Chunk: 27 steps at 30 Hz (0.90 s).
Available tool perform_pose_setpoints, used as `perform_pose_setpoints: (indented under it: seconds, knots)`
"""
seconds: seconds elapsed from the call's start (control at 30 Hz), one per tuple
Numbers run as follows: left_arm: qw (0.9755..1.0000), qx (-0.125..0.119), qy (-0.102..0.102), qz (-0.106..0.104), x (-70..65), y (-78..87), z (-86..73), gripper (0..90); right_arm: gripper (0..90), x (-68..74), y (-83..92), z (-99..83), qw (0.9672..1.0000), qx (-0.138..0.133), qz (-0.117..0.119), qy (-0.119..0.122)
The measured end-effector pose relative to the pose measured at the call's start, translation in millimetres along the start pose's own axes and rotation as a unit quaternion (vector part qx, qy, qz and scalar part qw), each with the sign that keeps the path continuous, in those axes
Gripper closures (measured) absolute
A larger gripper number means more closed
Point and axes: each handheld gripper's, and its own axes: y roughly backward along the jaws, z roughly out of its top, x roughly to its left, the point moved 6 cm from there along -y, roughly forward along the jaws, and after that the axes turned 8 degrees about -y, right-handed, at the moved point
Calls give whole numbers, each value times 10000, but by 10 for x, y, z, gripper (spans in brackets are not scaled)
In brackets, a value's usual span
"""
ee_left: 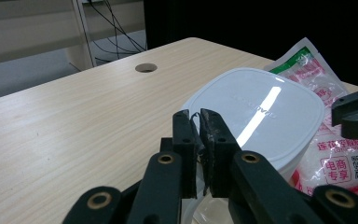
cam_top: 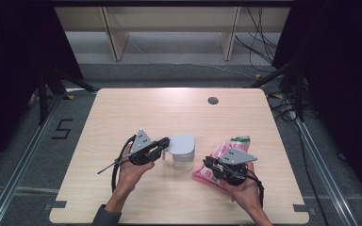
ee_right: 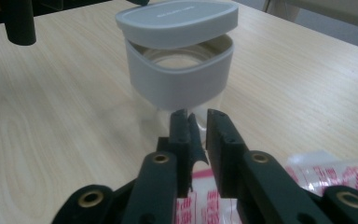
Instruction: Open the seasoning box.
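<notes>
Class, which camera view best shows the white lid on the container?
The right gripper view: the white lid sits raised above the container's rim. The left gripper view shows its glossy top; the high view shows it small.

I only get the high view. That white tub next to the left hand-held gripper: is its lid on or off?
Observer: Off the rim. In the right gripper view the lid hangs just above the white container, with a gap between them.
Visitor: So what is holding it up?
Observer: The left hand-held gripper. In its own view, the jaws are shut together on the lid's near edge.
</notes>
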Motion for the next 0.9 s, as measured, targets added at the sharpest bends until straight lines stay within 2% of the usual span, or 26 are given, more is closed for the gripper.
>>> perform_pose_setpoints:
  seconds: [0.1,0.2,0.27,0.33,0.37,0.4,0.43,0.47,0.5,0.57,0.63,0.7,0.77,0.8,0.83,0.87,0.9]
  knots:
    - [10000,-5,3,4,11,0,-4,842,890,18,-66,79,9998,-89,20,172]
    - [10000,-8,40,37,22,-2,-12,842,900,39,-120,140,9996,-99,-1,263]
    - [10000,14,14,37,29,2,-19,842,900,48,-151,160,9999,-75,-2,149]
    - [10000,-17,37,21,34,-2,-20,842,900,29,-177,206,9996,-123,26,243]
    - [10000,-32,63,9,34,-3,-21,842,900,36,-176,214,9999,-88,25,109]
    - [10000,-30,69,4,34,-1,-22,842,900,19,-189,243,9996,-160,32,223]
    - [10000,-28,85,-7,33,-1,-23,842,900,37,-198,245,9998,-114,104,87]
    - [10000,-18,75,-1,39,0,-24,841,900,40,-210,262,9996,-160,137,161]
    - [10000,-20,72,-5,42,0,-25,839,900,53,-213,266,9997,-172,141,84]
    - [10000,-11,52,-6,45,2,-30,839,900,57,-242,284,9994,-220,145,223]
    - [10000,1,47,-1,48,4,-36,838,900,68,-244,299,9996,-219,118,134]
    - [10000,-14,38,-11,54,3,-35,835,900,75,-244,330,9994,-253,116,226]
    - [10000,-8,89,-18,56,7,-40,830,900,89,-261,352,9990,-230,223,301]
    - [10000,-2,71,-9,60,11,-41,824,900,94,-255,362,9994,-254,133,184]
    - [10000,22,68,-4,64,17,-43,819,900,109,-263,369,9994,-260,173,141]
    - [10000,24,35,-23,70,17,-43,813,900,105,-261,381,9993,-247,192,221]
    - [9999,18,101,1,72,18,-47,806,900,122,-265,382,9994,-193,223,188]
